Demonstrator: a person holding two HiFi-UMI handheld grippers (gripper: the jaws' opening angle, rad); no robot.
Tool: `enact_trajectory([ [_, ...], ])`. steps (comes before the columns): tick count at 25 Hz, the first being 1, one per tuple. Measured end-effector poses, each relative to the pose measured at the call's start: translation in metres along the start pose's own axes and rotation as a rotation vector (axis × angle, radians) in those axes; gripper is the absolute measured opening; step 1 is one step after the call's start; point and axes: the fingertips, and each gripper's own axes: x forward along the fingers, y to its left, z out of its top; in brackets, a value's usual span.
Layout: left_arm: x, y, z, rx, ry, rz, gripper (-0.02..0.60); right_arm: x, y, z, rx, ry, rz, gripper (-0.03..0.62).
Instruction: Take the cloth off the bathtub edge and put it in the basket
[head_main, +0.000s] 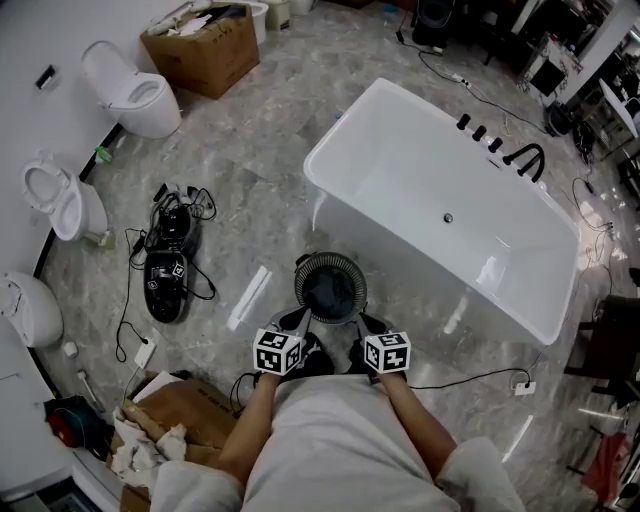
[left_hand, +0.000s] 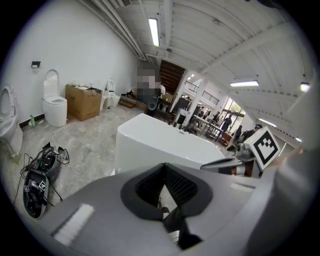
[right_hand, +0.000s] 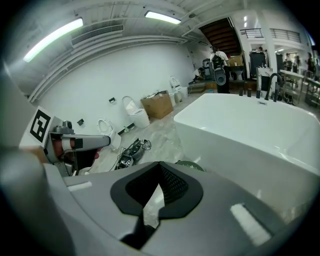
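Grey sleeves and two forearms at the bottom of the head view, reaching forward and down. Left gripper (left_hand: 164, 175) and right gripper (right_hand: 159, 172) side by side, a little apart, tips just at the near rim of the basket (head_main: 330, 257). Both sets of jaws clenched, pads together, nothing pinched between them. Held low by the rim, probably because of the drop spot right there.

Dark cloth (head_main: 331, 291) bunched inside the round, ribbed basket, itself on the marbled floor (head_main: 270, 150) just beside the near wall of the white bathtub (head_main: 420, 160). No cloth on the tub edge, so seemingly job done, bar drawing the hands back.

Around, from close by outward: an open near box (head_main: 185, 405) of cardboard with crumpled paper at lower left; a thin cable (head_main: 470, 378) across the floor to a plug on the right; a dark tangle of gear (head_main: 170, 262) and wires left of the basket, well apart from it. Nothing between grippers and basket.

Farther off: black taps (head_main: 500, 145) on the tub's far rim; white toilets (head_main: 135, 95) along the left wall; a far box (head_main: 205, 45) of cardboard at the top.
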Motion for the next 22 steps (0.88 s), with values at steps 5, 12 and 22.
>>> enact_trajectory([
  [5, 0.005, -0.001, 0.002, 0.017, -0.001, -0.008, 0.057, 0.0, 0.001, -0.002, -0.04, -0.003, 0.0, 0.0],
  [12, 0.006, -0.003, 0.009, 0.022, -0.021, -0.031, 0.057, -0.003, 0.006, 0.003, -0.075, -0.015, 0.019, 0.0],
  [22, 0.004, -0.005, 0.015, 0.092, -0.028, -0.076, 0.055, 0.0, 0.009, 0.018, -0.086, -0.056, 0.017, 0.0],
])
